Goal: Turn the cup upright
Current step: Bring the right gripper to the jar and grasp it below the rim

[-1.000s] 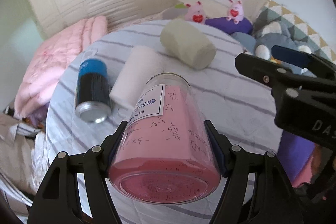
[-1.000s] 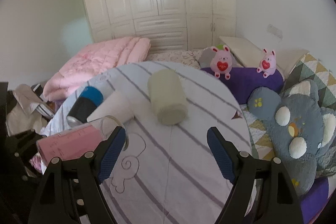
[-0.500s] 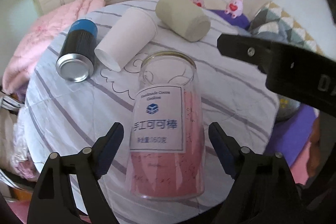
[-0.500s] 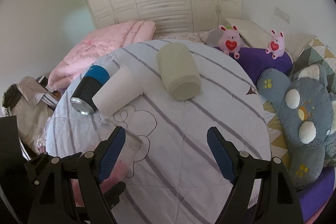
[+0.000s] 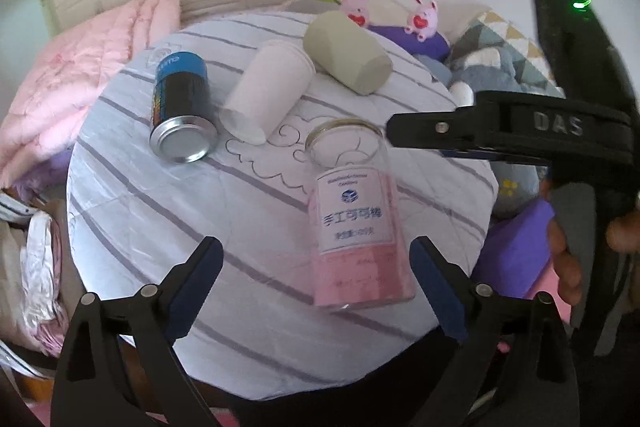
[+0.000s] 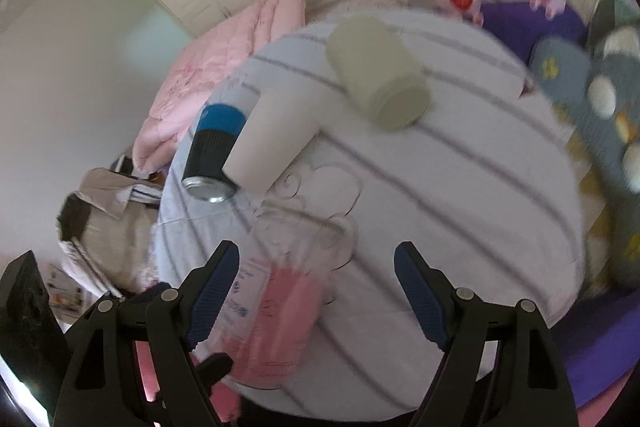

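A clear plastic cup [image 5: 356, 223] with a white label and pink paper inside stands upright on the round striped table [image 5: 160, 219], mouth up. My left gripper [image 5: 316, 287] is open and empty, drawn back just in front of the cup. My right gripper [image 6: 316, 291] is open and empty above the table's near edge; the cup [image 6: 280, 291] shows blurred at its left finger. The right gripper also shows at the right of the left wrist view [image 5: 500, 135].
A blue and black can [image 5: 180, 107], a white paper cup [image 5: 268, 95] and a grey-green cup [image 5: 344, 55] lie on their sides at the table's far half. A pink quilt [image 5: 80, 67] lies left; plush toys and cushions [image 5: 424, 15] lie behind and right.
My left gripper set the clear cup upright on the table, opened and drew back from it. My right gripper swung left and lower over the table.
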Demonstrator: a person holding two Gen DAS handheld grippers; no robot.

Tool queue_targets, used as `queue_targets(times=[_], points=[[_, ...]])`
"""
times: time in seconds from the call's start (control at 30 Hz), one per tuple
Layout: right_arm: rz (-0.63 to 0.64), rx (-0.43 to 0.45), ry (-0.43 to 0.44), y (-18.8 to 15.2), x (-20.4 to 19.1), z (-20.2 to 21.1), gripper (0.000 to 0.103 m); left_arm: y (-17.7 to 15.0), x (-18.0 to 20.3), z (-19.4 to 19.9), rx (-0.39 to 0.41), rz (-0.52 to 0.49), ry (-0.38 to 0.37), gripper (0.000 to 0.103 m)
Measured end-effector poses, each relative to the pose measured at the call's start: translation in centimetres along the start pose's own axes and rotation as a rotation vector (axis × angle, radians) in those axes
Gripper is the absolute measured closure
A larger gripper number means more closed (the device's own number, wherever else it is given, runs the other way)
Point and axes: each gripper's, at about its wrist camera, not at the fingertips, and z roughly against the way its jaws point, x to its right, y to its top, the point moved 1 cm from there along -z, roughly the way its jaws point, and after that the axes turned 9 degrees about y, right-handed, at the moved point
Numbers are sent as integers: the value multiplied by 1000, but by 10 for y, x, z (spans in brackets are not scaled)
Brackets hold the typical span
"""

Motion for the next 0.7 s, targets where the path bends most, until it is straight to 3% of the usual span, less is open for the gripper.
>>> queue_targets(times=[0.13,0.2,0.43,0.7], points=[[-79,-69,48,-1,-1,-22,22,2,-6,-5,-18,-44,18,7],[-113,-98,70,0,-1,-31,22,3,-7,-10,-38,-51,-9,7],[-184,-179,64,5,-2,-60,22,7,-2,-22,-63,-108,-53,7],[-249,-265,77,5,11,-86,22,9,-9,-30,-84,-82,-101,6]])
